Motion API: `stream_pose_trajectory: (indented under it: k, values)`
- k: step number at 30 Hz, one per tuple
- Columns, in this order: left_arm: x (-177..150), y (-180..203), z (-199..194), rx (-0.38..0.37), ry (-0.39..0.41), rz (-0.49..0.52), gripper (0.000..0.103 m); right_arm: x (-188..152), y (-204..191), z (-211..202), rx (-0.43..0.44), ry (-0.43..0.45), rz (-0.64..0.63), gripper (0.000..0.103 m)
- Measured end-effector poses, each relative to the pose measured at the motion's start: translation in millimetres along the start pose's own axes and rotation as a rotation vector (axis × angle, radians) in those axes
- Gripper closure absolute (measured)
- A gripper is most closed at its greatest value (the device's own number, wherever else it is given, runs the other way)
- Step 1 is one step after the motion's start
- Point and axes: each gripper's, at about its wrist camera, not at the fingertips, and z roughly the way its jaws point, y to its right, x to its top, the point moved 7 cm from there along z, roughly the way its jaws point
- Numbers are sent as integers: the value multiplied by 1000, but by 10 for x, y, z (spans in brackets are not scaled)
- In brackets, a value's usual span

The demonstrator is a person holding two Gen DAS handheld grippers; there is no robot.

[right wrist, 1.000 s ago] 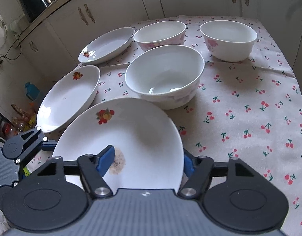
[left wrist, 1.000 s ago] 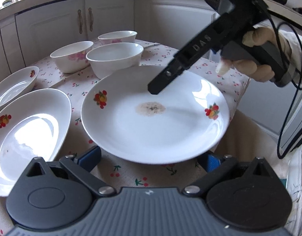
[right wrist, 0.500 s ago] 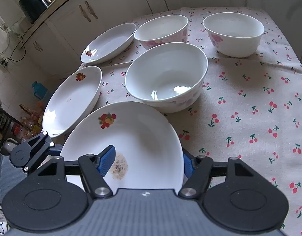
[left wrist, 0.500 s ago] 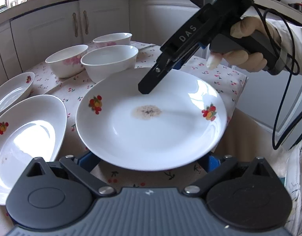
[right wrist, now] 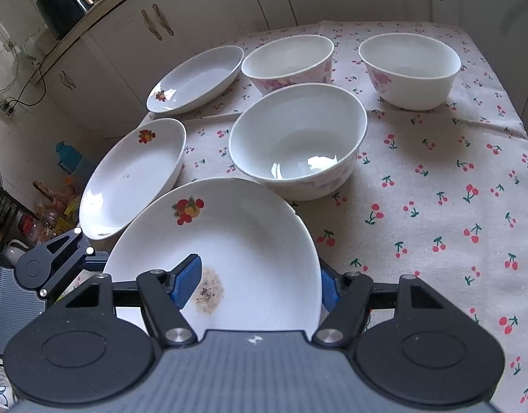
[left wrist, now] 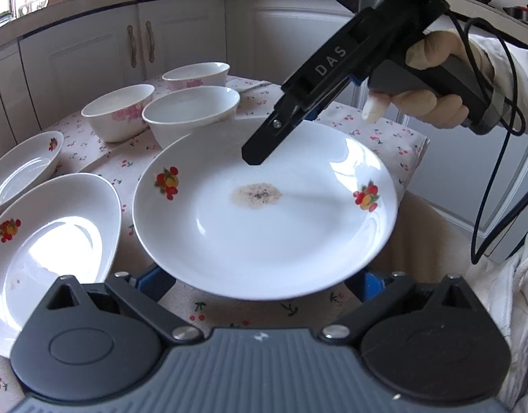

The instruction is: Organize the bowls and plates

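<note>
A white plate [left wrist: 264, 220] with fruit prints and a brown stain is held above the table; it also shows in the right wrist view [right wrist: 229, 247]. My right gripper [right wrist: 253, 285] is shut on its rim, one finger over the plate and one under it. That gripper [left wrist: 264, 144] reaches in from the upper right in the left wrist view. My left gripper [left wrist: 260, 280] is open wide, its blue pads below the plate's near edge, mostly hidden by it. Two more plates [right wrist: 136, 175] [right wrist: 198, 79] and three bowls [right wrist: 298, 141] [right wrist: 288, 62] [right wrist: 410, 69] sit on the table.
The table has a cherry-print cloth [right wrist: 435, 189]. White cabinets [left wrist: 140, 44] stand close behind it. The left gripper's body [right wrist: 40, 275] sits at the table's left edge in the right wrist view. A gloved hand [left wrist: 435, 79] and cable [left wrist: 497, 172] are at right.
The stained plate has risen a little off the table in the right gripper. The left gripper has stayed open under its near edge.
</note>
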Motion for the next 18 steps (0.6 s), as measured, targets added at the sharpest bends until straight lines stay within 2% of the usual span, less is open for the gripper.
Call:
stream_pose_trajectory:
  k: [8,18]
  values:
    - [56,-78,-273,22,23,-3,1,88,-225,-104,11,17,-39,29]
    - [-27,-510,-592,112,52,-42,1,445,-711,108,45,23,-128,28]
